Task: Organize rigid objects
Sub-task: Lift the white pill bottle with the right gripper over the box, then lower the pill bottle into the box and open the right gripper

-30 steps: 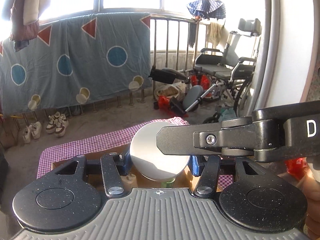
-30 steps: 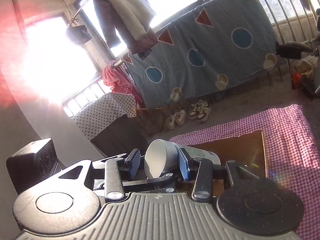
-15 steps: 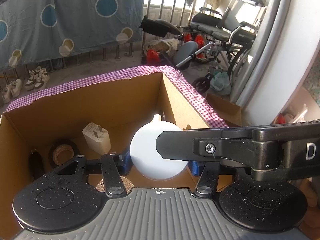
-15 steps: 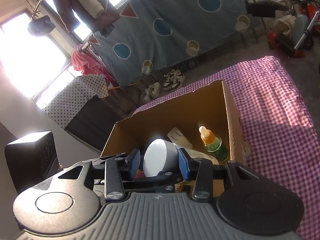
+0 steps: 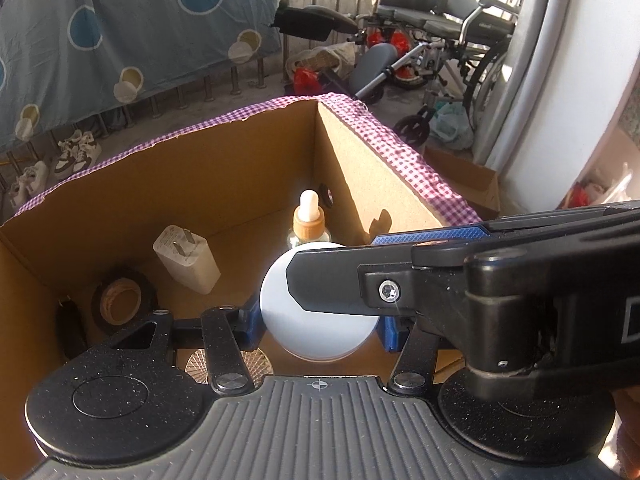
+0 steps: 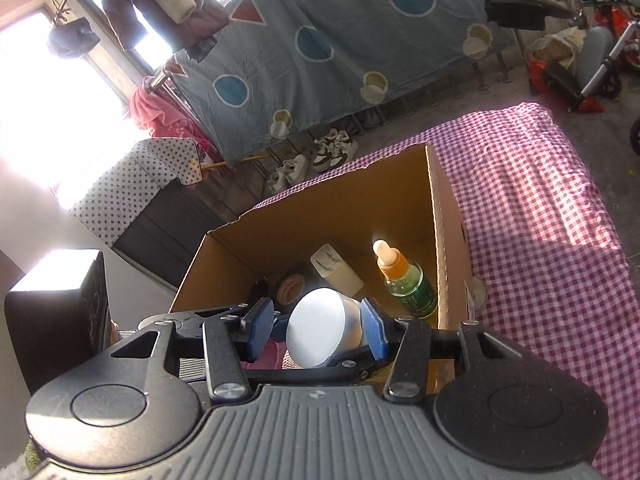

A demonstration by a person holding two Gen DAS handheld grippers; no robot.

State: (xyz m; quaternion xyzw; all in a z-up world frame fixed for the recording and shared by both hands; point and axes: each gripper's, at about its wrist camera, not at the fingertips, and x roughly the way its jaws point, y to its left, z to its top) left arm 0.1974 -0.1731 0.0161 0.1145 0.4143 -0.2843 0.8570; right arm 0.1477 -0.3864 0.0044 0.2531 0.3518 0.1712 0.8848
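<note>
Holding: you have a white-lidded jar (image 5: 316, 320) over the open cardboard box (image 5: 360, 168), its round lid facing both cameras.
Left gripper (image 5: 318, 322): its blue pads sit against the jar's two sides in the left wrist view, so it reads as clamped on the jar.
Right gripper (image 6: 318, 330): its right pad (image 6: 374, 330) touches the jar, but a clear gap shows between the jar and the left pad, so its fingers stand partly wide around the jar rather than pinching it. Its arm crosses the left wrist view in front of the lid.
Jar position: above the box's near edge, toward the right wall; whether it touches the box floor is hidden.
Already in the box: a white plug adapter (image 5: 186, 260) leaning at the back wall, a roll of dark tape (image 5: 120, 302) by the left wall, a dropper bottle (image 5: 307, 220) upright near the back right corner, and a small dark item in the left corner, too shadowed to name.
Progress: you look well along, with several things boxed.
Left to do: lower the jar into the free floor in front of the dropper bottle, then let go.
Box support: it stands on a purple checked cloth (image 6: 540, 208).
</note>
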